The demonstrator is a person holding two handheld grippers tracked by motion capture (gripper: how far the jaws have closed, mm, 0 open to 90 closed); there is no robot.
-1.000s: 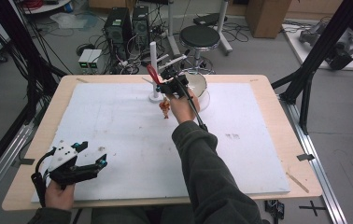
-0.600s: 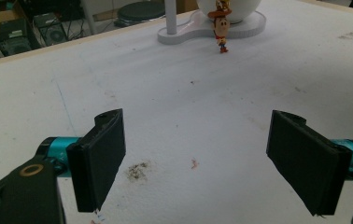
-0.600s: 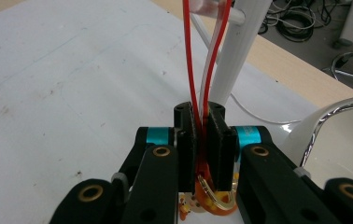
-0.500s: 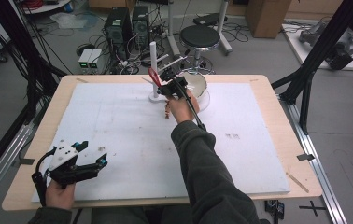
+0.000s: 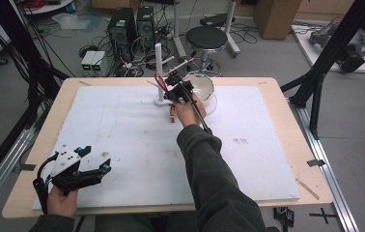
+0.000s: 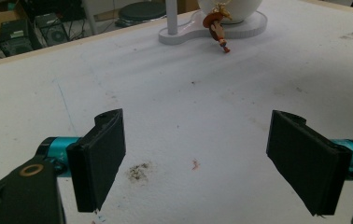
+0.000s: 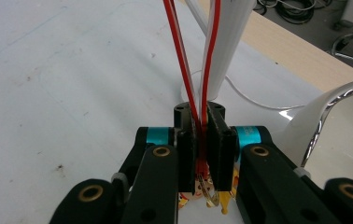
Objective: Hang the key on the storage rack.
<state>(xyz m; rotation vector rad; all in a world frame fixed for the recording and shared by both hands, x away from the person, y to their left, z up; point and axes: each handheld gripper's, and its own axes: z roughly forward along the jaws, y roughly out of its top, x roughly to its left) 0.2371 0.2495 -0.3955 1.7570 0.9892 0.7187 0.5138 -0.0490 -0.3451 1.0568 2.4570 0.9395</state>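
Right gripper (image 7: 201, 154) is seen far across the table (image 5: 277, 87), its jaws pressed together on a red loop of strap (image 7: 212, 51) that rises from between them. Beneath the jaws a small figure charm (image 5: 172, 114) with a metal ring is hung from that strap, just above the white mat (image 5: 122, 135). Just beyond the gripper a white post (image 5: 158, 67) on a flat white base (image 6: 240, 29) is stood, with the strap's loop right against the post; whether the loop is round it cannot be told. Beside the gripper, on its right, a white bowl-shaped lamp head (image 5: 202, 89) with a chrome rim is set very close. Left gripper (image 6: 195, 154) is held wide open with nothing between its jaws, well apart at the mat's near corner.
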